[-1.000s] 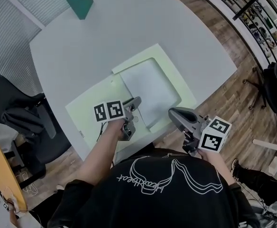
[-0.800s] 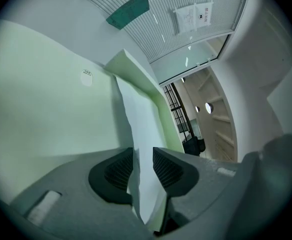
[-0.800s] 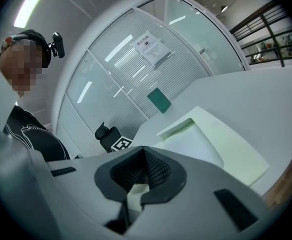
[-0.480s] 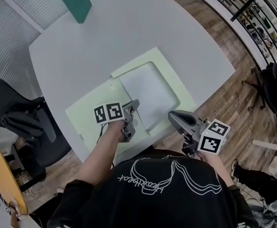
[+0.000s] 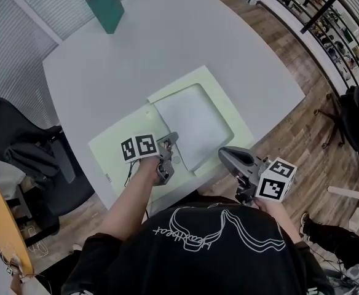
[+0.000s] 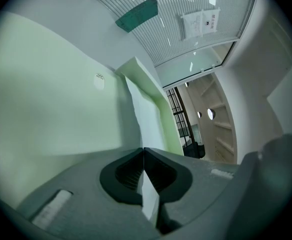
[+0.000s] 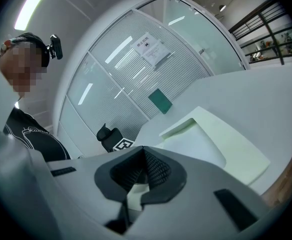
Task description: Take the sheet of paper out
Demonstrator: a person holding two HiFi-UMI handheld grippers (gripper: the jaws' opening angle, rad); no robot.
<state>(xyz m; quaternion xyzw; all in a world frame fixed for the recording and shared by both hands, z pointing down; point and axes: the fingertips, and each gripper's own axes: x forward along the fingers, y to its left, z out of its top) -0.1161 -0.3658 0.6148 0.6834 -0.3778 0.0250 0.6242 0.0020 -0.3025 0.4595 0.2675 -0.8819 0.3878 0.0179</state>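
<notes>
Sheet of paper (image 5: 192,125), white, lies in open pale-green folder (image 5: 115,146) on grey table (image 5: 167,42). Left gripper (image 5: 170,141) pinches sheet's near edge, jaws pressed on it. Right gripper (image 5: 225,153) near table's edge, apart from sheet, jaws together, nothing between

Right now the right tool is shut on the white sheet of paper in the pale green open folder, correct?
No: the left tool is shut on the white sheet of paper in the pale green open folder. The left gripper view shows it.
</notes>
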